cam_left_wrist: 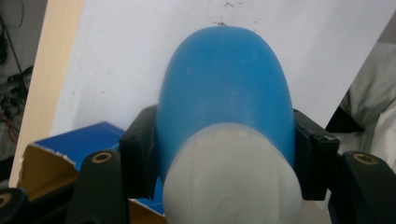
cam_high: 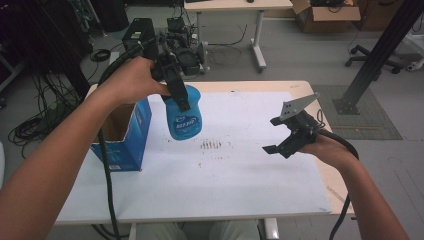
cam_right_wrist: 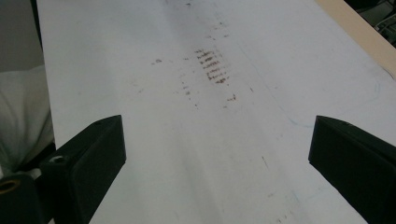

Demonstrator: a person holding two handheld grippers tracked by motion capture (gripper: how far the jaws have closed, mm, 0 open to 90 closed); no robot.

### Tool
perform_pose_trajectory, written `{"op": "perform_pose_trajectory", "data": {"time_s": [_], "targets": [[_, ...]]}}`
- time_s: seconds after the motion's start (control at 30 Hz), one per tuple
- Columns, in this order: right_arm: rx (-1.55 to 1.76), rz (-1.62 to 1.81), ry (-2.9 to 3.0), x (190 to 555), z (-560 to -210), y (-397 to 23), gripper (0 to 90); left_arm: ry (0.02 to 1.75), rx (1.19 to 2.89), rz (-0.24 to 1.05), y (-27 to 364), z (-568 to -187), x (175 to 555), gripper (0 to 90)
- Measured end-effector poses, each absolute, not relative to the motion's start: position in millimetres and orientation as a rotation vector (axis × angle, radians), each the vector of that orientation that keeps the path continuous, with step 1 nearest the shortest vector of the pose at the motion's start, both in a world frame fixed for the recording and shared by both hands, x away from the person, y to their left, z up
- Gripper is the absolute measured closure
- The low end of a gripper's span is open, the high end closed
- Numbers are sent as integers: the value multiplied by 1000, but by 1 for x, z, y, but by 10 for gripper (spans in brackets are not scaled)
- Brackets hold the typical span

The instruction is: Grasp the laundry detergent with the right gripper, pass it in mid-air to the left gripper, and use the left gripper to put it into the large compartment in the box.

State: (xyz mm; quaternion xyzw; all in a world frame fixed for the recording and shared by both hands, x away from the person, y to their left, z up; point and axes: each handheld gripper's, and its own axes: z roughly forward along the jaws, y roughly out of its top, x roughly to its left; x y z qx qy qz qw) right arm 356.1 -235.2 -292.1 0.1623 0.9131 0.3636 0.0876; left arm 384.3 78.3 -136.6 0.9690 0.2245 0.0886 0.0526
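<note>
A blue plastic bottle (cam_high: 183,116) with a white cap hangs in the air over the left part of the white table sheet, its printed label toward me. My left gripper (cam_high: 176,89) is shut on its upper part. In the left gripper view the two black pads (cam_left_wrist: 140,154) press both sides of the blue bottle (cam_left_wrist: 226,93), the white cap nearest the camera. My right gripper (cam_high: 280,144) hovers over the right side of the sheet, open with nothing between its jaws. In the right gripper view the right gripper (cam_right_wrist: 217,154) has its jaws far apart above the bare sheet.
An open blue cardboard box (cam_high: 122,130) stands at the table's left edge, just left of the bottle. A patch of brown smudges (cam_high: 211,145) marks the sheet's middle. Behind the table are a desk (cam_high: 235,7), cables, a black metal post (cam_high: 380,50) and a cardboard box (cam_high: 325,15).
</note>
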Motion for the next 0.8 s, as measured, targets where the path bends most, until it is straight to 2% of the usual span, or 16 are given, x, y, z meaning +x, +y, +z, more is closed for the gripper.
{"op": "perform_pose_trajectory", "data": {"time_s": [0.8], "targets": [[534, 895, 2741, 354, -276, -262, 31, 1275, 2703, 434, 127, -92, 412, 379]]}}
